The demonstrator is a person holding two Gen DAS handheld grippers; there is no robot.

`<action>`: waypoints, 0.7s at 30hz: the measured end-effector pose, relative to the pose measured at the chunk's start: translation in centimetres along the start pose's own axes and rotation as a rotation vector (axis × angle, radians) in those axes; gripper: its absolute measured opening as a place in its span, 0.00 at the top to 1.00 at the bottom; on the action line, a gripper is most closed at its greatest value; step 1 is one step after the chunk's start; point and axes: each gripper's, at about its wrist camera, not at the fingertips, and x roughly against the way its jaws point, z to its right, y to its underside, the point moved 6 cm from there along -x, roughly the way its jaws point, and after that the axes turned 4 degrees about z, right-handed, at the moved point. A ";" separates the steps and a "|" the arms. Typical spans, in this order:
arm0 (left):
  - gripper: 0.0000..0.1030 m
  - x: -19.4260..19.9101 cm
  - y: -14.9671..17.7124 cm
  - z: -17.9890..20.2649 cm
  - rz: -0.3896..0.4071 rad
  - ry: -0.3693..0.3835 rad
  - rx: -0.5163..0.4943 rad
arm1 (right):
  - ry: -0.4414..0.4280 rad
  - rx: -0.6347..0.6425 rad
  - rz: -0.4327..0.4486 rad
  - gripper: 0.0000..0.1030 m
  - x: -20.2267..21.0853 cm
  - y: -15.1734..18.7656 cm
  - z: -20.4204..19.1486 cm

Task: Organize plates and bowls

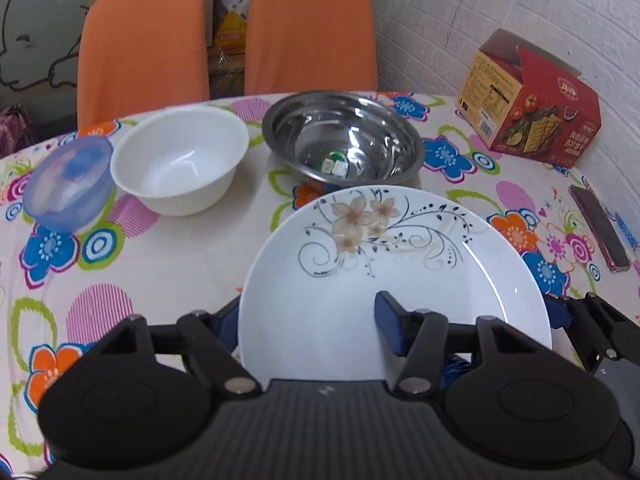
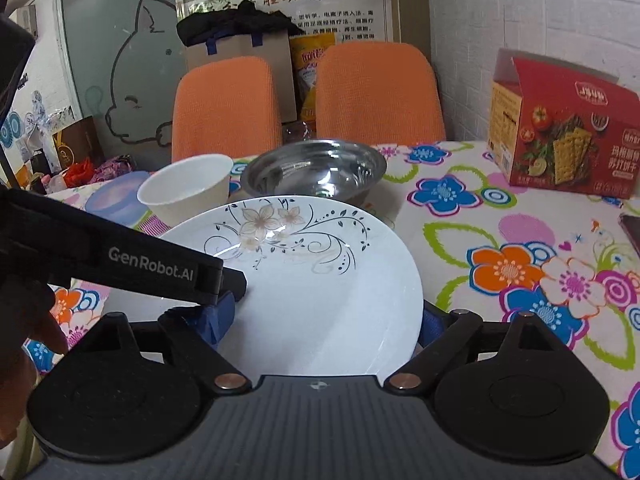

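**op_left:** My left gripper (image 1: 308,320) is about half closed on the flowered plate (image 1: 400,260). One pad sits on the top face and the other is tucked behind the left rim. It looks like a pinch, but it's lopsided and well off the plate's middle.

**op_right:** My right gripper (image 2: 322,316) is spread wide, with the near edge of the plate lying over both pads. I can't tell if I'm actually squeezing it or just sitting under it.

**op_left:** That's what worries me. The plate seems to be up off the tablecloth (image 1: 160,272), with its far edge hanging over the steel bowl (image 1: 344,140). Glazed china on small pads is slippery, so if you back out, I think it pivots in my grip and the far rim drops onto the bowl.

**op_right:** Or it slides sideways. The white bowl (image 1: 180,160) is just left of the steel one, the blue tub (image 1: 66,184) is right against it, and there's a phone (image 1: 600,228) off to the right.

**op_left:** And if we pull in different directions, it could twist out of both grips.
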 end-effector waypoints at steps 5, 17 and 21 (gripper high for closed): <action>0.45 2.8 -0.5 -0.6 0.041 -0.019 0.000 | -0.030 -0.023 0.020 0.24 1.6 -1.1 -1.4; 0.45 15.1 7.1 -9.1 0.101 -0.186 0.104 | -0.261 0.043 0.014 0.23 7.2 2.0 -13.5; 0.45 18.4 11.3 -12.4 0.094 -0.267 0.155 | -0.342 0.061 -0.020 0.23 8.2 4.3 -17.6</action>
